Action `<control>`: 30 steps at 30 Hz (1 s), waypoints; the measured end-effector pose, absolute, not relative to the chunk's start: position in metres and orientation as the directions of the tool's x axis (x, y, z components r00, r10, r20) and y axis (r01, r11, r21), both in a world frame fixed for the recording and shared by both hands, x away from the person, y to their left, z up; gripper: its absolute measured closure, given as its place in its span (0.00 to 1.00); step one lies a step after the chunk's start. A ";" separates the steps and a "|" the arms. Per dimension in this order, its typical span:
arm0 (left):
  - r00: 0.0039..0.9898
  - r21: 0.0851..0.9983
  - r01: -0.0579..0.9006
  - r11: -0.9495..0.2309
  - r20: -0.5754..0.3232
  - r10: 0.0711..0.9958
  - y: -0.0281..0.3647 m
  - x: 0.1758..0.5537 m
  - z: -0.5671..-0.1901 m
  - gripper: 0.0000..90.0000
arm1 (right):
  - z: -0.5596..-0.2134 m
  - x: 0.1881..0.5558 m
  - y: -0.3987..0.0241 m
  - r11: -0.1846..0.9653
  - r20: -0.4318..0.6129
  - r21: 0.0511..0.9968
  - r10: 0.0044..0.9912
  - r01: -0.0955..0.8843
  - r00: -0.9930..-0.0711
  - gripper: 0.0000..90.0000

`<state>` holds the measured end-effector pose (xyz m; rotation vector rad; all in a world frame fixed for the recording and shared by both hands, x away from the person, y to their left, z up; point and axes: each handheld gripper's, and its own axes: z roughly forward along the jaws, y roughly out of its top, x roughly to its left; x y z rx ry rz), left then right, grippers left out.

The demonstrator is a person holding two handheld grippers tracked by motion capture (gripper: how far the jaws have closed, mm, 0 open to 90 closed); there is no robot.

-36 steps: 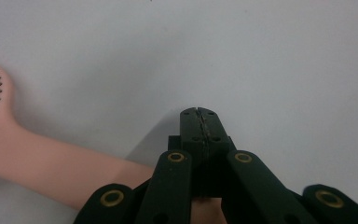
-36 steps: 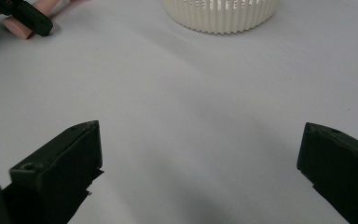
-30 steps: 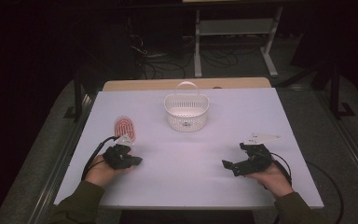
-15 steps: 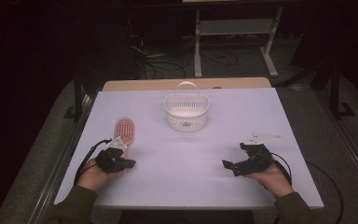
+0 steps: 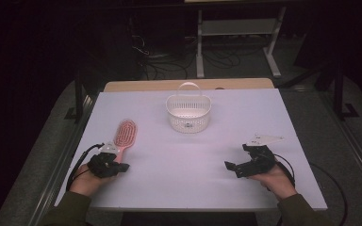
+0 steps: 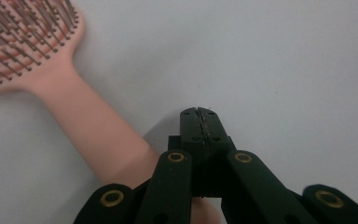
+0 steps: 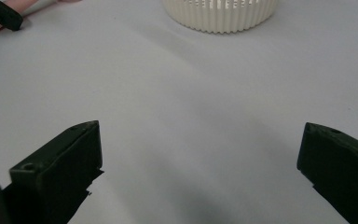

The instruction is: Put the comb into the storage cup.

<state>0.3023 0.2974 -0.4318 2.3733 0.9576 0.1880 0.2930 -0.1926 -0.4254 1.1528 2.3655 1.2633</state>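
Desk [image 5: 184, 165]: basket [image 5: 188, 113] upper centre. Pink hairbrush [image 5: 124, 135] lies flat, left of frame. Left hand-held gripper [image 6: 199, 113] clamped tight on nothing, just beside brush handle. Right hand-held gripper [image 5: 245, 165] agape, lower right. Step, prob.: pre-grasp; next needs left jaws spread, set astride handle.

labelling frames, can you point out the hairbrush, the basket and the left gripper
hairbrush [image 5: 124, 133], high view, on its bristled head
basket [image 5: 188, 118], high view, on its slatted front wall
left gripper [image 6: 199, 113], left gripper view, at the tips of its shut jaws
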 end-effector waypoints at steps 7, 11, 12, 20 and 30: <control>0.710 0.545 0.613 -0.572 -0.062 0.701 0.309 0.298 -0.430 1.00 | -0.425 0.293 -0.193 0.322 0.158 0.780 0.728 0.536 -0.667 0.00; 0.696 0.544 0.624 -0.561 -0.060 0.716 0.316 0.296 -0.430 1.00 | -0.426 0.293 -0.193 0.323 0.158 0.780 0.728 0.536 -0.668 0.00; 0.692 0.542 0.627 -0.560 -0.058 0.719 0.317 0.296 -0.430 1.00 | -0.426 0.293 -0.193 0.324 0.157 0.780 0.727 0.536 -0.668 0.00; 0.675 0.538 0.641 -0.548 -0.055 0.736 0.325 0.296 -0.429 1.00 | -0.426 0.293 -0.192 0.326 0.156 0.777 0.728 0.538 -0.667 0.00; 0.655 0.533 0.656 -0.535 -0.049 0.754 0.335 0.297 -0.429 1.00 | -0.428 0.292 -0.192 0.336 0.149 0.776 0.725 0.533 -0.672 0.00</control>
